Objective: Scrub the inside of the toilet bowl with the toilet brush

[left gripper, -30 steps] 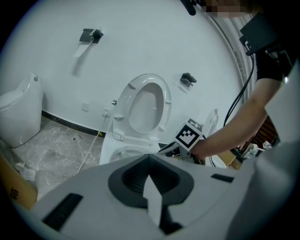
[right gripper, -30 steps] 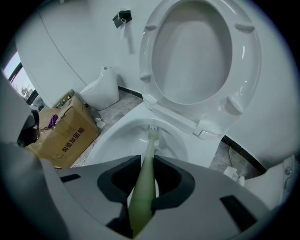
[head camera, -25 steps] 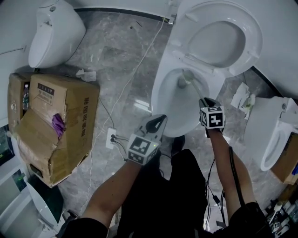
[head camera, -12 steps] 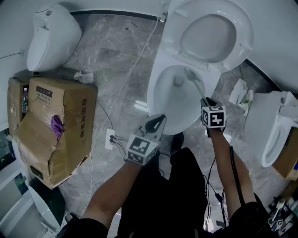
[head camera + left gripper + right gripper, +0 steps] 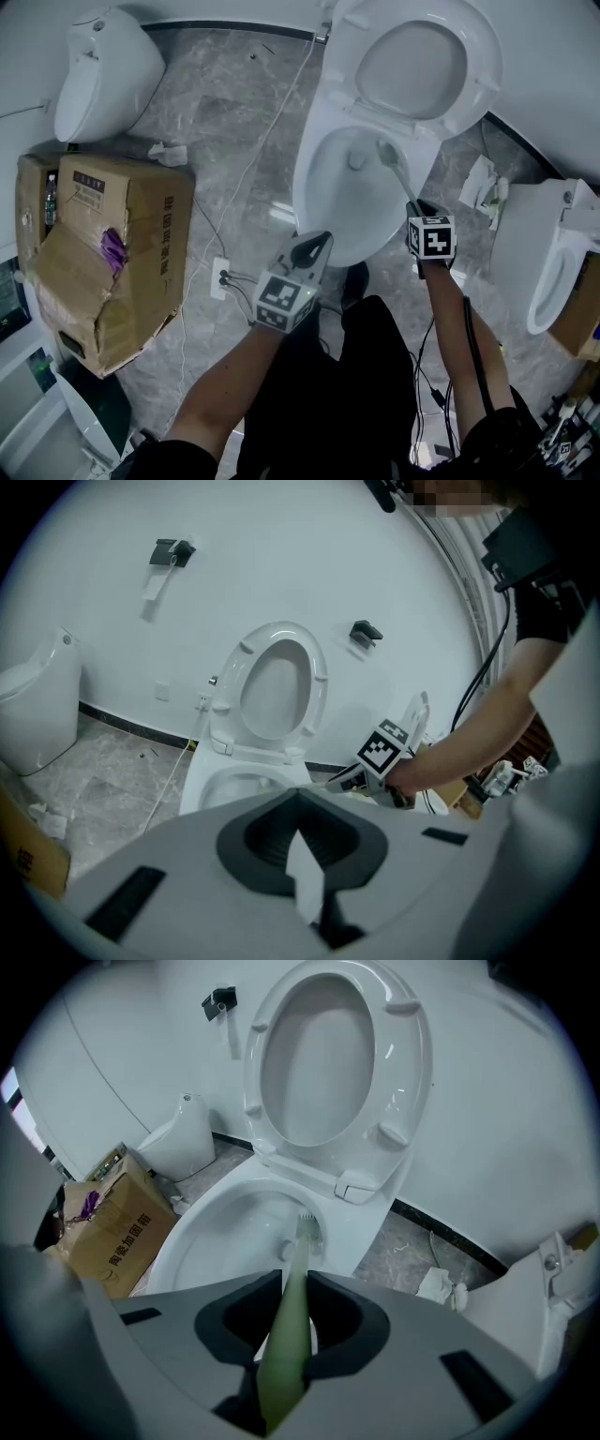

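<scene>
Currently in hand: the toilet brush (image 5: 300,1252) is clamped by its pale green handle between the jaws of the right gripper (image 5: 291,1286), gripped well back so that most of its length can go down into the bowl.
Brush position: the bristle head (image 5: 386,150) is inside the toilet bowl (image 5: 314,202), against the far inner wall on the right, just beside the outlet at the bottom. I cannot tell how hard the bristles are pressing.
Angle of hold: the handle slants from the right gripper (image 5: 415,208) at the near right rim forward and down. That probably lets the head sweep the wall while the gripper stays outside the bowl.
Seat and lid: both are tipped upright against the wall (image 5: 422,66), which leaves the bowl's whole opening free for the brush.
Left gripper: the left gripper (image 5: 319,246) is over the near rim of the bowl with its jaws together and nothing of the task in them. A pale sliver shows at the seam in its own view. It seems parked out of the way, since scrubbing takes only one tool.
Stage, as I judge it: scrubbing is under way at the back wall. The near and left walls of the bowl (image 5: 211,1232) would need passes too.
Surroundings: a cardboard box (image 5: 112,244) stands on the floor well to the left, away from the work.
</scene>
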